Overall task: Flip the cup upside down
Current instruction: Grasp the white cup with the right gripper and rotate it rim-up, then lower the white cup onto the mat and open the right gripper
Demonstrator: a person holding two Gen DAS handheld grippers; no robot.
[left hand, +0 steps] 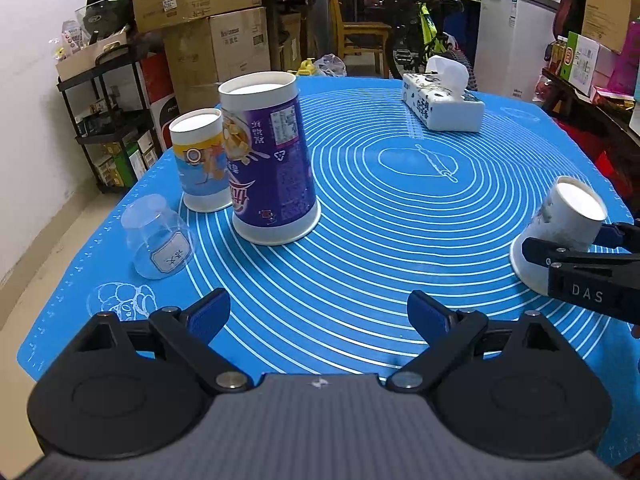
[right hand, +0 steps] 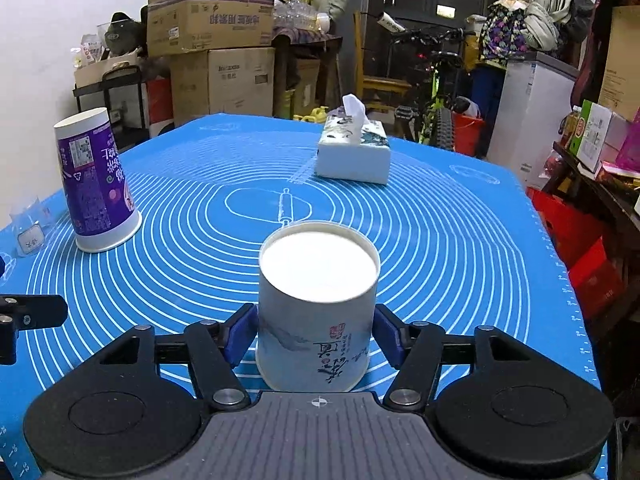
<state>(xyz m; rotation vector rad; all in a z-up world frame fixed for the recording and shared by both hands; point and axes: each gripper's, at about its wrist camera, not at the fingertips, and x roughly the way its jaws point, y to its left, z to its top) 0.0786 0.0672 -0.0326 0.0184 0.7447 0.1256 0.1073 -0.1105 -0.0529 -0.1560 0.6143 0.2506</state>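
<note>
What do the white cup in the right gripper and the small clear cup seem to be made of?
White cup: probably paper, matte, with a printed wall and a rolled rim around its flat base. Clear cup: likely thin transparent plastic, perhaps glass; the blue mat shows through its glossy wall, which carries a label.

The right gripper [right hand: 316, 338] has its jaws closed against both sides of a white paper cup [right hand: 316, 312], which stands upside down, base uppermost, on the blue mat [right hand: 440, 240] covering the desk. To the far left a tall purple cup [right hand: 96, 184] also stands inverted on the mat, with a clear plastic cup [right hand: 30, 224] just beyond it at the edge. A tissue box [right hand: 354, 148] sits near the far side.
</note>
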